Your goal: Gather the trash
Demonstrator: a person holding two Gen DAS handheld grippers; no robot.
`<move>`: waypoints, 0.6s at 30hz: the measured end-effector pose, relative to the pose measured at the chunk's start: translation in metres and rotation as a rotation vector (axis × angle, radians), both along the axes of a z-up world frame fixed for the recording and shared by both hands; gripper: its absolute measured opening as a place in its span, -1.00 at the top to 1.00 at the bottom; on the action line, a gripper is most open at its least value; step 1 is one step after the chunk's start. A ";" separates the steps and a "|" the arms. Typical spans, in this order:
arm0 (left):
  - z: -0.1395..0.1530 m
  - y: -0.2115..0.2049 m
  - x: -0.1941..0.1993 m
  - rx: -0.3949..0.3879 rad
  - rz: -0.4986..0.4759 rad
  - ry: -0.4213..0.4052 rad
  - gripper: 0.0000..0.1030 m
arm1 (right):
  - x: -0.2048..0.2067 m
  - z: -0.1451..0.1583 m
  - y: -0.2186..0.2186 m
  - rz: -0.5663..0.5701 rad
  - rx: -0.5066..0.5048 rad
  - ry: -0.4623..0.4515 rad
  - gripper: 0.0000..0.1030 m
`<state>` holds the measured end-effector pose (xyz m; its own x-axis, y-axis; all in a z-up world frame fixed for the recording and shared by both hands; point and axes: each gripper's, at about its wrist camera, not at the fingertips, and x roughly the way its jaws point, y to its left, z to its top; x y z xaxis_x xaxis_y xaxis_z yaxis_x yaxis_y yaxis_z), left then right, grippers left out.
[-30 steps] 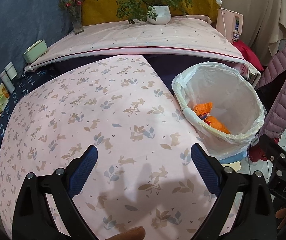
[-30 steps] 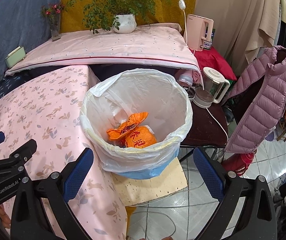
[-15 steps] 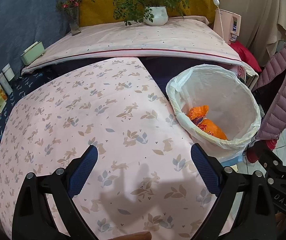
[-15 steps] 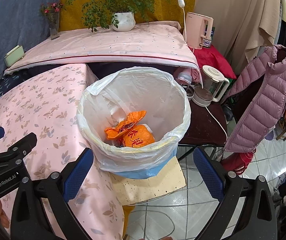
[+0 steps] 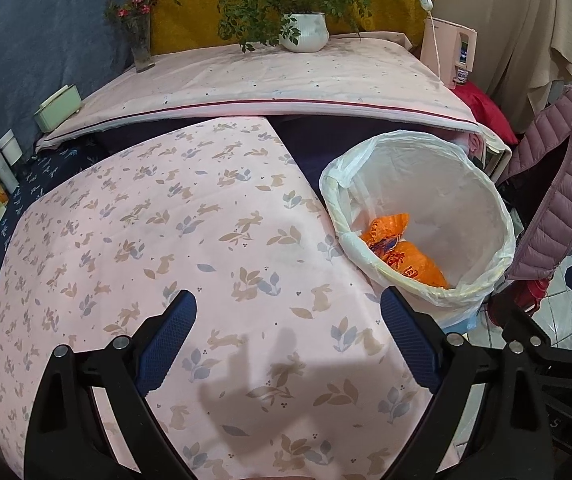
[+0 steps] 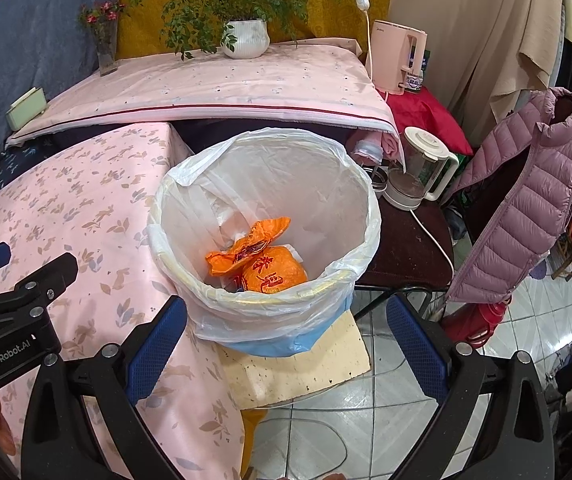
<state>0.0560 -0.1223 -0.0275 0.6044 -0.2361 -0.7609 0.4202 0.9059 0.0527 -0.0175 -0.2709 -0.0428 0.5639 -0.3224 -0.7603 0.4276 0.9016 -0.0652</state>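
Note:
A trash bin (image 6: 361, 216) lined with a white plastic bag stands beside the pink rabbit-print table (image 6: 86, 208); in the left wrist view the same bin (image 5: 481, 184) sits at the right. Orange snack wrappers (image 6: 262, 260) lie at its bottom, and the wrappers (image 5: 401, 252) show in the left view too. My right gripper (image 6: 286, 340) hangs open in front of the bin's near wall, nothing between its fingers. My left gripper (image 5: 287, 338) is open over the bare tablecloth (image 5: 166, 240), left of the bin. No loose trash shows on the table.
The bin rests on a foam board (image 6: 305, 364) over tiled floor. A blender jug (image 6: 417, 172) with a cord sits on a dark side table, a pink puffer jacket (image 6: 525, 200) hangs at the right. A raised shelf holds a potted plant (image 5: 301, 28), vase (image 5: 138, 40) and kettle (image 6: 397, 56).
Both grippers have pulled back and down a little, so the bin sits slightly farther and higher in each view. Both stay open and empty.

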 end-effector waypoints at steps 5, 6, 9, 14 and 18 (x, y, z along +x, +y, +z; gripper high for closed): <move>0.000 -0.001 0.001 -0.002 0.006 -0.008 -0.72 | 0.000 0.000 -0.001 -0.001 0.002 0.000 -0.87; 0.000 -0.001 0.001 -0.003 0.006 -0.007 -0.72 | 0.000 -0.001 -0.002 -0.001 0.002 0.000 -0.87; 0.001 -0.001 0.001 -0.002 0.004 -0.007 -0.72 | 0.000 -0.001 -0.002 0.000 0.003 0.001 -0.87; 0.000 -0.002 0.001 -0.002 0.006 -0.007 -0.72 | -0.002 -0.005 -0.005 -0.003 0.004 0.004 -0.87; 0.000 -0.002 0.001 0.000 0.004 -0.008 -0.71 | -0.001 -0.005 -0.005 -0.003 0.004 0.005 -0.87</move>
<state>0.0565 -0.1243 -0.0270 0.6118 -0.2337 -0.7557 0.4159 0.9077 0.0560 -0.0189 -0.2761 -0.0478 0.5594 -0.3212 -0.7642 0.4299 0.9006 -0.0639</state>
